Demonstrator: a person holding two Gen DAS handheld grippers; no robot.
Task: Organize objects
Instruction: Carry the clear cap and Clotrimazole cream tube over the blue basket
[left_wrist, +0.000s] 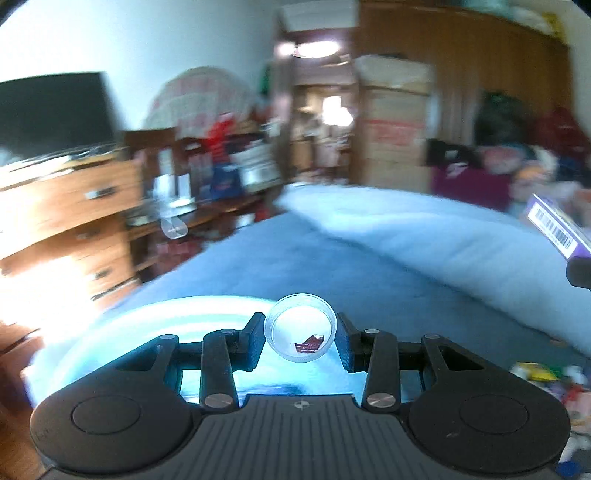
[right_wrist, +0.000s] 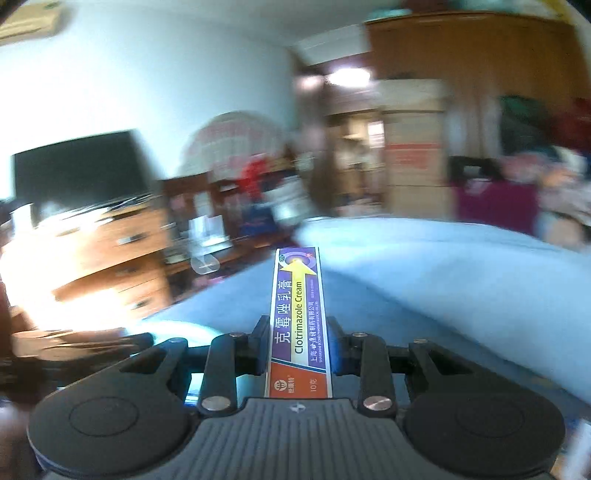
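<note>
My left gripper (left_wrist: 300, 332) is shut on a small round clear plastic container (left_wrist: 300, 326) with a dark red scrap inside, held above the blue bed. My right gripper (right_wrist: 297, 332) is shut on a long purple and orange Clotrimazole Cream box (right_wrist: 298, 321) that points forward between the fingers. The same box shows at the right edge of the left wrist view (left_wrist: 554, 229), with its barcode side facing me. A pale blue round basin (left_wrist: 147, 332) lies just under and left of the left gripper.
A blue bed sheet (left_wrist: 332, 266) with a rolled pale quilt (left_wrist: 424, 229) fills the middle. A wooden drawer chest (left_wrist: 74, 221) with a dark TV (left_wrist: 51, 110) stands left. Cluttered shelves, cardboard boxes (left_wrist: 395, 122) and a wardrobe stand behind. Small colourful items (left_wrist: 543, 373) lie at the right.
</note>
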